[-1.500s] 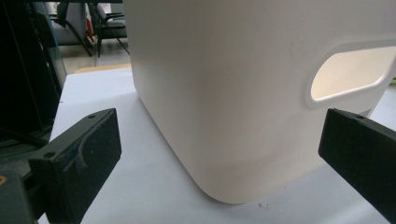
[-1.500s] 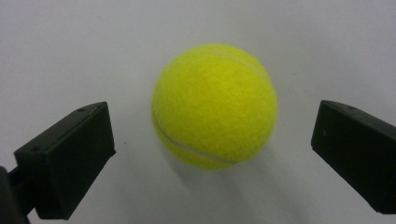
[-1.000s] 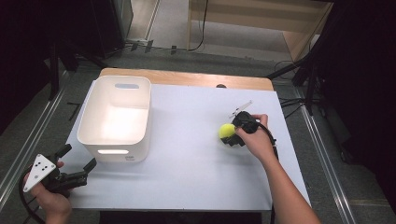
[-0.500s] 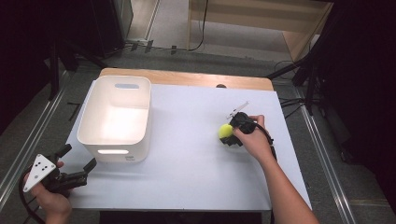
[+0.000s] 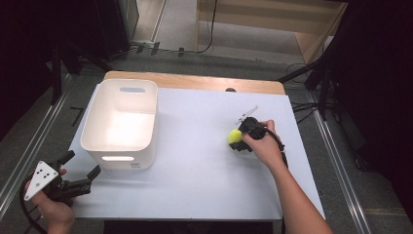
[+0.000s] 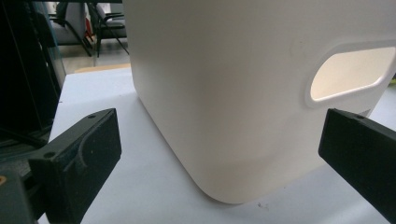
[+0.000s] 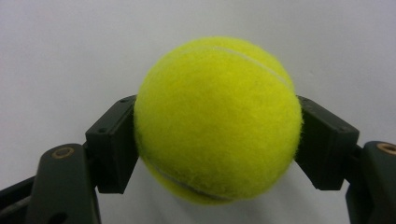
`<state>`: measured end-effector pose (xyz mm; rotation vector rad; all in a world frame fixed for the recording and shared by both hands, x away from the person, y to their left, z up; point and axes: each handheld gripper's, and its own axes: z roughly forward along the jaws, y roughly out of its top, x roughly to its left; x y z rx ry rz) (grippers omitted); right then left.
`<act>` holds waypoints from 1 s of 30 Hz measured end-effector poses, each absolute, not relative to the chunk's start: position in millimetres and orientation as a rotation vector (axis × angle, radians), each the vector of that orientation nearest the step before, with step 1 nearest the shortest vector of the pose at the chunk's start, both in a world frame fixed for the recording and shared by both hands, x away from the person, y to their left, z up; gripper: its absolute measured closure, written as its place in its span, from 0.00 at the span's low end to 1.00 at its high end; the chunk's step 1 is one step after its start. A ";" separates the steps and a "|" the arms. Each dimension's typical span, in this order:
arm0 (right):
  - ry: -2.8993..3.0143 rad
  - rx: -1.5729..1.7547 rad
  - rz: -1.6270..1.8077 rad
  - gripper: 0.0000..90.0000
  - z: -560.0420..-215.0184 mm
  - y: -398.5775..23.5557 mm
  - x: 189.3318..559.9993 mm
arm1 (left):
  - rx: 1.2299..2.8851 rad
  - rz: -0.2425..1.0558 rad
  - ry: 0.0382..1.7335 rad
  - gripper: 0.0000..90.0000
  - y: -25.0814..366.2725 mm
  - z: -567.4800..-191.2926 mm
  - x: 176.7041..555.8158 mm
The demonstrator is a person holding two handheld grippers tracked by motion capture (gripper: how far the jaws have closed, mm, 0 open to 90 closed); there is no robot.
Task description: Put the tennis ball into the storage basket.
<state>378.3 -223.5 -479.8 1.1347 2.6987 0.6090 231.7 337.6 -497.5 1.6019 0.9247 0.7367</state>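
Tennis ball (image 7: 217, 119) on bench (image 5: 195, 170), between right gripper (image 7: 217, 140) jaws just closed, pads pressing both sides. Left gripper (image 5: 80, 170) gaping wide, empty, near white bin (image 5: 122, 122).

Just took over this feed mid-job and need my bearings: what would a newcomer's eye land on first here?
The bright yellow tennis ball stands out first, on the white table toward its right side, pinched between the jaws of the right claw, which have just been closing on it. Next is the large white bin on the table's left, with a handle slot in its near wall. The left claw sits open at the near left corner, facing that bin.
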 end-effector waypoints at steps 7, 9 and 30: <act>2.700 1.137 0.625 0.25 -476.3 -224.5 377.8 | 1.600 0.736 0.923 0.00 337.5 -497.6 231.7; 2.702 1.135 0.628 0.25 -474.1 -224.5 377.6 | 1.600 0.736 0.923 0.00 337.5 -497.6 231.7; 2.714 1.089 0.666 0.25 -455.3 -220.1 379.7 | 1.595 0.734 0.923 0.00 337.6 -497.7 231.8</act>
